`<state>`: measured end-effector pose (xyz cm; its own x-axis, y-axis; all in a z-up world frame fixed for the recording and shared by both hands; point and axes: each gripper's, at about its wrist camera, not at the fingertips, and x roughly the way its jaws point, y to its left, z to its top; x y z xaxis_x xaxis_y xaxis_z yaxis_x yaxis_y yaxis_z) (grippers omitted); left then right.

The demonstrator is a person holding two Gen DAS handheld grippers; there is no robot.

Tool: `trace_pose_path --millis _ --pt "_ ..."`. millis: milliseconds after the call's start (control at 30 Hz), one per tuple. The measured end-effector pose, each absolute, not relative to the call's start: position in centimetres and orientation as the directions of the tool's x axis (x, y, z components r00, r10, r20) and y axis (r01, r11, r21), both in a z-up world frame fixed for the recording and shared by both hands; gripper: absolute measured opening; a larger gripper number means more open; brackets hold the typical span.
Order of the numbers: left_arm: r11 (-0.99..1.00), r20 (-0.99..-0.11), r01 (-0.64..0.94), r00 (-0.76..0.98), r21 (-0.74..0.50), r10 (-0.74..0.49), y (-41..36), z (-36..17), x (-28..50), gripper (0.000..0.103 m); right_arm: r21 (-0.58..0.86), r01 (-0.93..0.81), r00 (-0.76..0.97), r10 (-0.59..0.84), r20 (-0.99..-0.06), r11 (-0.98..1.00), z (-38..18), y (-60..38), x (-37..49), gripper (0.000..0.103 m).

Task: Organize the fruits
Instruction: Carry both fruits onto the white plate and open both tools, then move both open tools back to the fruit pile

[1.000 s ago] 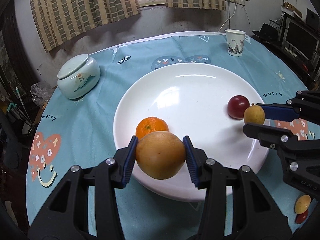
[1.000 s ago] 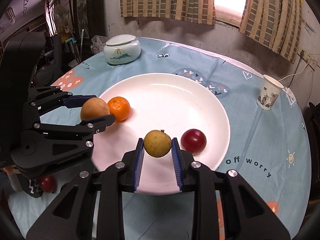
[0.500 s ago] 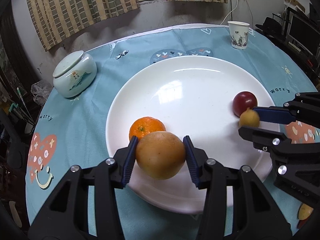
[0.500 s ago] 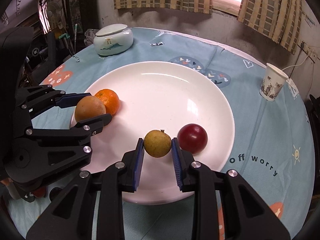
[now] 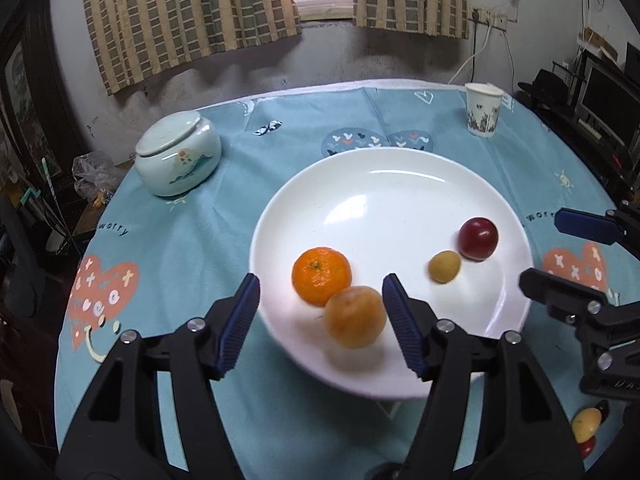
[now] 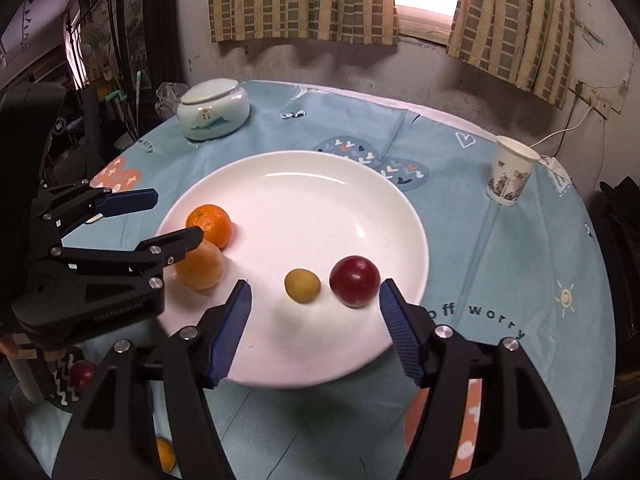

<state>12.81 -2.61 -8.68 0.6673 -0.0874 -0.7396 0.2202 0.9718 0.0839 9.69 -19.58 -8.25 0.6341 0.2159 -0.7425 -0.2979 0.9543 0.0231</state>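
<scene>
A large white plate (image 5: 400, 184) (image 6: 304, 184) sits on the blue tablecloth and holds a bright orange (image 5: 321, 275) (image 6: 210, 225), a larger dull-orange fruit (image 5: 355, 317) (image 6: 199, 264), a small yellow-green fruit (image 5: 444, 266) (image 6: 302, 285) and a dark red fruit (image 5: 478, 238) (image 6: 354, 286). My left gripper (image 5: 320, 320) (image 6: 164, 220) is open and empty, just above the dull-orange fruit at the plate's near-left rim. My right gripper (image 6: 314, 328) (image 5: 548, 248) is open and empty, just behind the yellow-green and red fruits.
A pale ceramic lidded jar (image 5: 178, 155) (image 6: 213, 110) stands at the back left. A paper cup (image 5: 483, 109) (image 6: 512, 176) stands at the back right. Loose small fruits lie off the plate at the near table edge (image 5: 586, 420) (image 6: 82, 374) (image 6: 164, 454).
Both grippers opened and pulled back. The dull-orange fruit left the left gripper and the yellow-green fruit left the right one; both now rest on the plate.
</scene>
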Motion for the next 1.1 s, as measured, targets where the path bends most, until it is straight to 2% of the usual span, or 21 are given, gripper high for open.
trace_pose_path --millis 333,467,667,800,1033,1100 --pt "0.949 -0.686 0.301 0.711 0.098 -0.155 1.0 -5.7 0.3 0.082 0.008 -0.301 0.686 0.223 -0.693 0.953 -4.8 -22.2 -3.5 0.067" --pt "0.93 -0.696 0.354 0.693 0.101 -0.188 1.4 -6.8 -4.3 0.083 0.013 -0.313 0.666 0.229 -0.71 0.95 -6.7 -23.3 -9.6 0.067" --pt "0.914 -0.727 0.402 0.646 0.062 -0.234 2.5 -9.2 -8.2 0.083 -0.086 -0.334 0.621 0.15 -0.769 0.939 -11.8 -23.7 -16.4 0.067" --pt "0.923 -0.74 0.38 0.637 0.054 -0.219 3.3 -9.9 -8.1 0.084 -0.076 -0.355 0.592 0.161 -0.79 0.932 -13.7 -23.3 -18.0 0.067" --pt "0.948 -0.749 0.319 0.632 0.02 -0.197 4.9 -10.0 -7.5 0.084 -0.078 -0.431 0.667 0.259 -0.699 0.899 -10.6 -17.9 -14.1 0.067" --pt "0.945 -0.745 0.325 0.635 0.018 -0.204 5.1 -9.9 -7.8 0.086 -0.069 -0.461 0.647 0.283 -0.708 0.885 -10.8 -16.1 -11.9 0.067"
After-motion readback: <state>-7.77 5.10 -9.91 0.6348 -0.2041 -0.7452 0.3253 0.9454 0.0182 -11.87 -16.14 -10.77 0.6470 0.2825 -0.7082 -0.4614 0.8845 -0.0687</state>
